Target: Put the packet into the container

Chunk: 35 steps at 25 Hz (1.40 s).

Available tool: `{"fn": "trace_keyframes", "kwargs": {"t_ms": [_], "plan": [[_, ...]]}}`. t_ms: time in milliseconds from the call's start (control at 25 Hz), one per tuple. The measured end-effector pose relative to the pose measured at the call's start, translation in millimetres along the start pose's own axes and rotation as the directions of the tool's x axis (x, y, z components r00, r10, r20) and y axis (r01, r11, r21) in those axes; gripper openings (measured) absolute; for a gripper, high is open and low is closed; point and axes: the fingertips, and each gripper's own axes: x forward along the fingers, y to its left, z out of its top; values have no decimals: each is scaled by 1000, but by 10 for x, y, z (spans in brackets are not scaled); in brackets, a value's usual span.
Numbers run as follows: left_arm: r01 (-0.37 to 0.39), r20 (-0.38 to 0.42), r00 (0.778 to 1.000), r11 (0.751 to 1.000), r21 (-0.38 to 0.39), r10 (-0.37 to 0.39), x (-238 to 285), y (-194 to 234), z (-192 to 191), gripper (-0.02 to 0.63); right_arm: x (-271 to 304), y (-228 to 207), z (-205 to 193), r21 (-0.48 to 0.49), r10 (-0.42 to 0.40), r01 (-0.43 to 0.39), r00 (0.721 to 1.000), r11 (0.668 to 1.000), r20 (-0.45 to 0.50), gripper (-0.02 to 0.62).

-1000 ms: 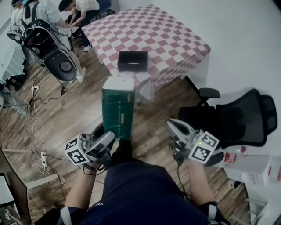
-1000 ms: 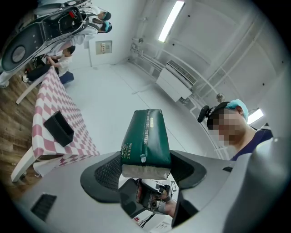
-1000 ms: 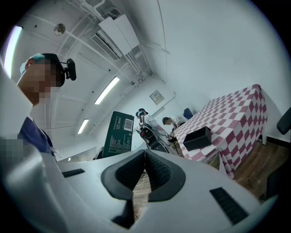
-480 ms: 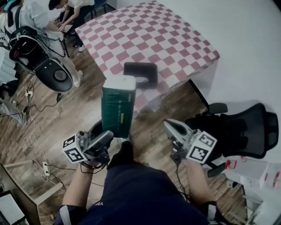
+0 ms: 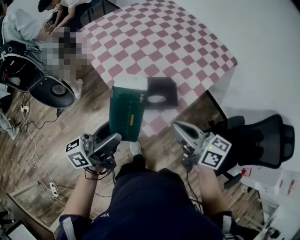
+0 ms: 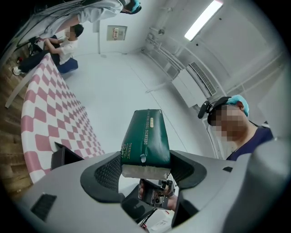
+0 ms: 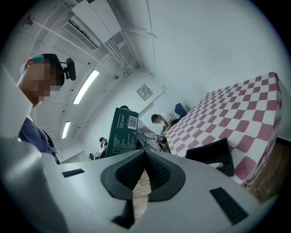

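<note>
Our left gripper clamps the tall green packet, jaws wide; our right gripper is closed, empty. The black square container at the edge of the checked table sits nearer now.

One green packet shows at the centre of the head view. One black container lies just right of it, on the one table, which has a pink-and-white checked cloth and fills the top. There are two grippers, the left gripper at lower left and the right gripper at lower right. Each bears one marker cube, so two cubes in all. Two black office chairs stand on the floor, one at the right edge and one at the left. At least two people are at the upper left, one bending and one in grey. One white power strip lies at lower left.
</note>
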Motion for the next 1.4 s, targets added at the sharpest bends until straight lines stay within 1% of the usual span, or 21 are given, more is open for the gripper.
{"fn": "trace_keyframes", "kwargs": {"t_ms": [160, 400, 680, 840, 960, 1120, 1240, 1400], "plan": [[-5, -6, 1000, 1000, -10, 5, 20, 199, 155, 341, 146, -68, 99, 7, -31, 31, 1000, 1000, -8, 17], [-22, -23, 999, 1000, -7, 22, 79, 405, 271, 341, 291, -202, 219, 14, -43, 43, 999, 999, -9, 17], [-61, -81, 995, 997, 43, 64, 307, 670, 262, 341, 280, -461, 289, 37, -39, 40, 999, 999, -21, 17], [-89, -132, 986, 993, 74, 98, 482, 877, 203, 341, 229, -649, 379, 44, -28, 29, 999, 999, -23, 17], [-125, -181, 973, 987, 102, 142, 599, 1059, 143, 341, 175, -780, 461, 51, -15, 16, 1000, 999, -20, 17], [-171, -247, 947, 973, 158, 206, 758, 1306, 92, 341, 99, -995, 537, 71, -4, 7, 1000, 997, -30, 17], [-192, -304, 919, 958, 214, 253, 858, 1455, 32, 341, 42, -1182, 559, 97, -2, 7, 999, 995, -44, 17], [-195, -377, 878, 939, 283, 296, 1016, 1661, -46, 341, -1, -1406, 607, 121, 1, 6, 999, 993, -54, 17]]}}
